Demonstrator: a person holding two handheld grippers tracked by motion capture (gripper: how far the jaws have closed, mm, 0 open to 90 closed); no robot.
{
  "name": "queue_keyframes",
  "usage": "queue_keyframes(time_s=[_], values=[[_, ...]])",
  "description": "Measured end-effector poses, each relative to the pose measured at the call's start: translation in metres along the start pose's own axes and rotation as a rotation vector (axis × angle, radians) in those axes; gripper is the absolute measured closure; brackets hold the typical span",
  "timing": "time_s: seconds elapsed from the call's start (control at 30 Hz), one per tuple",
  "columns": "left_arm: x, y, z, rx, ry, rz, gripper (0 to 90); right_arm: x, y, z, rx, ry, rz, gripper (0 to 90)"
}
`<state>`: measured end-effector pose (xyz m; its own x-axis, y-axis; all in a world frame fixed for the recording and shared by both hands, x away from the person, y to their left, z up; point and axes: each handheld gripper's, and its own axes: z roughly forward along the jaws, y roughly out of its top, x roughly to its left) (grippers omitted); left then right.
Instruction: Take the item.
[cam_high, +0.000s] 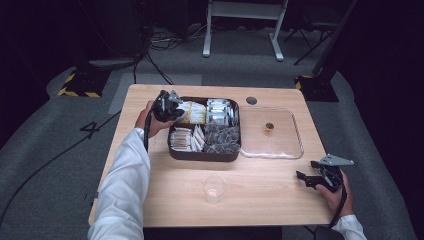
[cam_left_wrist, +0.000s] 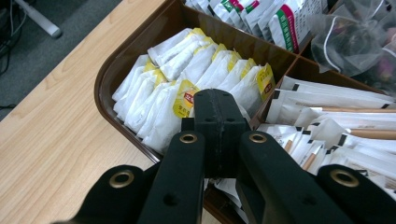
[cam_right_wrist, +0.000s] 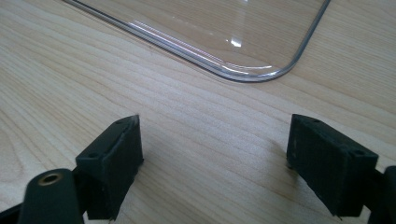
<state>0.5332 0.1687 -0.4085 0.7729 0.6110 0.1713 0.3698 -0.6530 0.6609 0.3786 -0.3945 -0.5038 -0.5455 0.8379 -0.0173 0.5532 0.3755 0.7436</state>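
White paper tea bags (cam_left_wrist: 187, 79) with yellow tags fill the far left compartment of the brown tray (cam_left_wrist: 112, 84), and our left gripper (cam_left_wrist: 219, 116) hangs just above them with its jaws pressed together; whether a bag is pinched between them we cannot tell. We judge a thin corner grip could slip, or drag neighbouring bags out. Our right gripper (cam_right_wrist: 215, 154) rests wide open on the table (cam_right_wrist: 70, 70), beside the clear lid (cam_right_wrist: 224, 28).

A white 4 (cam_high: 91, 128) is marked on the grey floor (cam_high: 50, 150).
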Motion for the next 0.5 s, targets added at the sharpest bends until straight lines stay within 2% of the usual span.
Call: queue_keyframes(time_s=[0.1, 0.13, 0.23, 0.5], values=[[-0.001, -0.001, -0.005, -0.021, -0.005, -0.007, 89.9, 0.000, 0.000, 0.000, 0.000, 0.001, 0.001, 18.5], [0.000, -0.002, -0.010, -0.044, -0.014, -0.018, 89.9, 0.000, 0.000, 0.000, 0.000, 0.001, 0.001, 18.5], [0.000, -0.004, -0.017, -0.074, -0.018, -0.034, 90.0, 0.000, 0.000, 0.000, 0.000, 0.001, 0.001, 18.5], [-0.006, -0.005, -0.034, -0.124, -0.013, -0.028, 90.0, 0.000, 0.000, 0.000, 0.001, 0.002, 0.002, 18.5]])
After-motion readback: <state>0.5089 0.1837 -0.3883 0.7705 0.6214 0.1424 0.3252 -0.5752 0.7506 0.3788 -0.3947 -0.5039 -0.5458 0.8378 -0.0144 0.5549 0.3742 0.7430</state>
